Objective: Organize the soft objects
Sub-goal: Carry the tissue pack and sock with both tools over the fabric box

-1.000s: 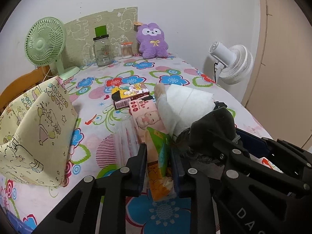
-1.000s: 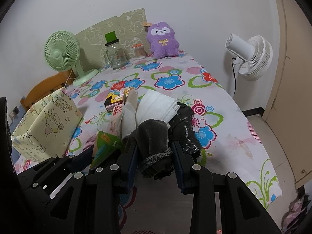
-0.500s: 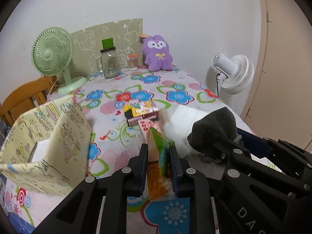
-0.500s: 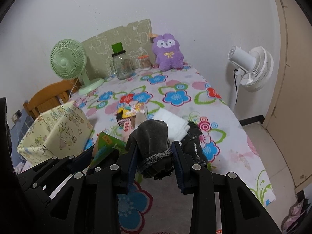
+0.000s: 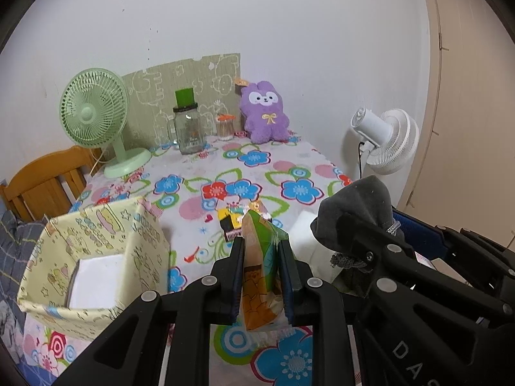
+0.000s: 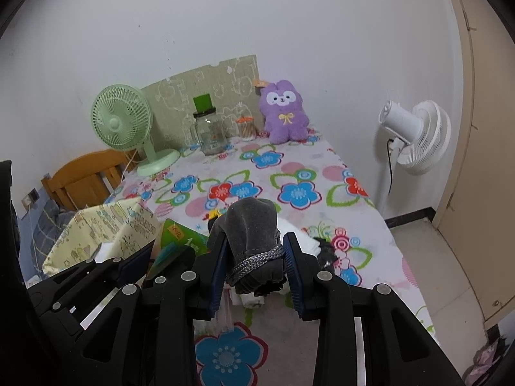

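Observation:
My left gripper [image 5: 261, 251] is shut on a green and orange soft packet [image 5: 259, 270] and holds it above the flowered table. My right gripper [image 6: 254, 251] is shut on a grey cloth pouch with a drawstring [image 6: 252, 234], also held up; the pouch shows at the right of the left wrist view [image 5: 354, 212]. The packet shows at the left of the right wrist view [image 6: 180, 238]. A yellow patterned fabric bin [image 5: 93, 257] stands open at the front left, with a white item inside. A white folded cloth [image 5: 301, 231] and a black item [image 6: 326, 251] lie on the table below the grippers.
A yellow and black box [image 5: 236, 215] lies mid-table. At the back stand a green fan [image 5: 96, 122], a glass jar [image 5: 188, 128], a small swab jar [image 5: 224, 125] and a purple plush [image 5: 264, 112]. A white fan [image 5: 386, 141] stands off the right edge; a wooden chair [image 5: 48, 180] at left.
Both grippers have risen and pulled back with the packet and the pouch in them. The table items now look farther below, and the bin's inside has come into view.

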